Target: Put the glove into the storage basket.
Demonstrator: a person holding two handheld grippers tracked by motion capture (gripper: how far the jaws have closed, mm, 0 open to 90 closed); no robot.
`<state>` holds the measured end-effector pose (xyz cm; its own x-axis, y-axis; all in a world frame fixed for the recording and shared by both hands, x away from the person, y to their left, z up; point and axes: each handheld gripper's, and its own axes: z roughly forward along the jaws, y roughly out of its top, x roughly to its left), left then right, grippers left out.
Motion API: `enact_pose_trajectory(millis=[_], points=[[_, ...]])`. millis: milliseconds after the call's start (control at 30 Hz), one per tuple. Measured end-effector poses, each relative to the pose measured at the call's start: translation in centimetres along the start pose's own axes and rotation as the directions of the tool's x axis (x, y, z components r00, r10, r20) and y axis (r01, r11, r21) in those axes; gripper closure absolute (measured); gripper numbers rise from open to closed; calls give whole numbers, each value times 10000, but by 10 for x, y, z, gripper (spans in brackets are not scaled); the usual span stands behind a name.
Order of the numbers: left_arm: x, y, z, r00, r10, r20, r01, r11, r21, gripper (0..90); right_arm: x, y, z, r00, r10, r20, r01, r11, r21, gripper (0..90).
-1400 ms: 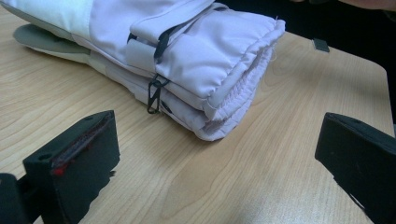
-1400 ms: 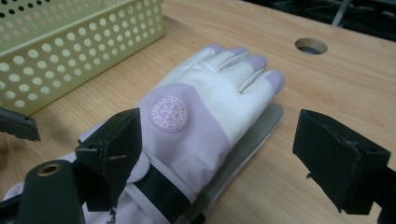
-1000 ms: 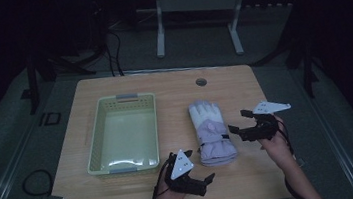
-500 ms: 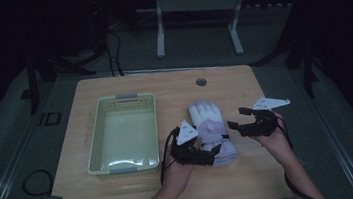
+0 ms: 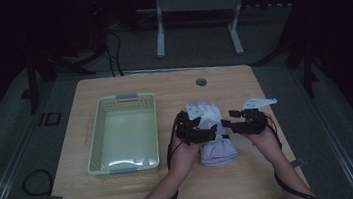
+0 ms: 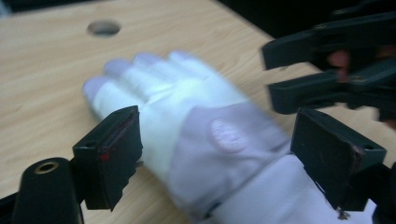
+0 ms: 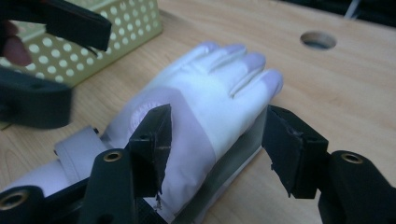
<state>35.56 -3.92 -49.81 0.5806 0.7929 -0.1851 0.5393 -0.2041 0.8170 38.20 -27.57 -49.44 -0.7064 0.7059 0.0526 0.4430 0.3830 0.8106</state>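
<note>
Now the left tool (image 6: 217,149) is spread wide, its blocky black jaws on either side of a white padded glove (image 6: 196,121) without touching it. Opposite, the right tool (image 7: 215,144) is likewise released, jaws flanking the glove's soft, smooth fabric. The glove lies flat on the wood-grain tabletop (image 5: 254,181), fingers toward a round hole (image 5: 201,82). Left of it sits a pale green perforated plastic basket (image 5: 97,138), rectangular.

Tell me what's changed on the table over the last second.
The left hand-held gripper moved from the table's near edge up onto the glove, jaws open across it. The right hand-held gripper shifted slightly inward to the glove's other side, open too. Neither has gripped. The glove and basket stayed put.
</note>
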Motion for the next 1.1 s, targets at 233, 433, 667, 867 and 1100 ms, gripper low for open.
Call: enact_pose_trajectory(millis=[233, 433, 667, 867, 1100], points=[[14, -18, 20, 9966, -822, -15, 817, 9887, 1258, 209, -3, -18, 14, 9993, 330, -191, -315, 9968, 730, 414], [21, -33, 33, 9894, -1440, 193, 1387, 9759, 1682, 208, -7, -27, 23, 9938, 888, -668, -794, 9881, 1319, 424], [28, -37, 44, 9824, -1767, 605, 1606, 9647, 2087, 208, -14, -35, 34, 9826, 1466, -1144, -1226, 9733, 1940, 477], [36, -40, 49, 9604, -2349, 1495, 1978, 9534, 2277, 281, -22, -39, 40, 9627, 2258, -1488, -1877, 9541, 2335, 484], [44, -41, 53, 9117, -3166, 2620, 2490, 9328, 2606, 510, -23, -40, 42, 9473, 2607, -1865, -2115, 9455, 2475, 656]])
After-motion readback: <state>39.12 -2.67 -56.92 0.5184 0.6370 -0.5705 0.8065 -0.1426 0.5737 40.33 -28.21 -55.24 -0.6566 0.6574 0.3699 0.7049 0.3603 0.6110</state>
